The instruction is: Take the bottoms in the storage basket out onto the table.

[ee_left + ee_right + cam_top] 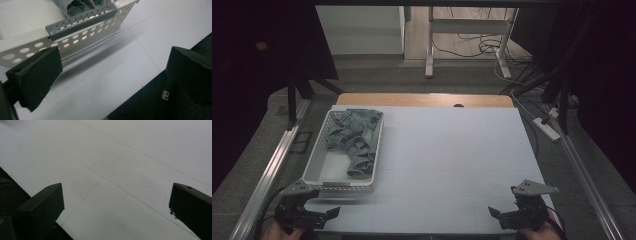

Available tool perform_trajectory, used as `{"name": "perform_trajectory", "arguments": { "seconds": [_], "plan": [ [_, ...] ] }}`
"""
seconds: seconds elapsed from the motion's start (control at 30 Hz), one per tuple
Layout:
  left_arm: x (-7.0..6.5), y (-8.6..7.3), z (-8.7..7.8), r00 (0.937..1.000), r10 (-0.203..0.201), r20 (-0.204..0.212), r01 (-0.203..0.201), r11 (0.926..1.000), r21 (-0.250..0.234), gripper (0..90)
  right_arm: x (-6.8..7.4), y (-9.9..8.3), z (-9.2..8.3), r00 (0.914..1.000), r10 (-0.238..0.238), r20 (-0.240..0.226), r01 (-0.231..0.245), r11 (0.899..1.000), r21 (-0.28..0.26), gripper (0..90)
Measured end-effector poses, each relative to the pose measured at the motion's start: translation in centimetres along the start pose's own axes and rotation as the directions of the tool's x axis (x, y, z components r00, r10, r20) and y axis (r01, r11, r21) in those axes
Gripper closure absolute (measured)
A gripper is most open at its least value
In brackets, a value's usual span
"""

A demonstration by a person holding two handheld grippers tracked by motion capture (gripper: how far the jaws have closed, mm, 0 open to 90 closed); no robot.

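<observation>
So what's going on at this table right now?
A person holds a two-jaw tool in each hand at the near edge of a white table. The left tool and right tool are both open and empty. A white perforated plastic basket holding crumpled blue-green denim clothing sits untouched by the left tool.

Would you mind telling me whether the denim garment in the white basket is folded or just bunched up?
Bunched up. The denim garment lies crumpled in uneven folds inside the white perforated basket, heaped toward its far end and right side.
</observation>
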State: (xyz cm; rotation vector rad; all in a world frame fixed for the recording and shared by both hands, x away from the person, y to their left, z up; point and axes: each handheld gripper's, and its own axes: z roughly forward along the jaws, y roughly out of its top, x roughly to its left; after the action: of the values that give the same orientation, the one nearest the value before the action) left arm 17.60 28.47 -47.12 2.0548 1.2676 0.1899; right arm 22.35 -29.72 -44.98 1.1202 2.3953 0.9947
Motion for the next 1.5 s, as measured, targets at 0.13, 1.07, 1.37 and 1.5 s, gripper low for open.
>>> {"name": "perform_trajectory", "arguments": {
  "seconds": [0.13,1.07,1.37,1.5],
  "plan": [
    [0.1,0.4,0.0,0.9997,0.019,0.011,-0.019,0.9998,-0.001,0.1,0.0,0.0,0.0,1.0,-0.005,-0.003,0.005,1.0,0.001,0.0],
    [1.1,5.0,1.9,0.9969,0.078,-0.016,-0.077,0.9968,0.019,0.0,0.1,0.1,0.3,0.9999,-0.014,-0.005,0.014,1.0,0.026,0.0],
    [1.7,6.2,3.3,0.9969,0.078,-0.013,-0.077,0.9963,0.039,0.0,0.1,0.1,0.3,0.9997,-0.022,-0.007,0.023,0.999,0.036,0.0],
    [2.1,6.7,3.8,0.9973,0.071,-0.015,-0.071,0.9964,0.047,0.0,0.2,0.1,0.4,0.9997,-0.024,-0.008,0.025,0.999,0.037,0.0]
  ]
}}
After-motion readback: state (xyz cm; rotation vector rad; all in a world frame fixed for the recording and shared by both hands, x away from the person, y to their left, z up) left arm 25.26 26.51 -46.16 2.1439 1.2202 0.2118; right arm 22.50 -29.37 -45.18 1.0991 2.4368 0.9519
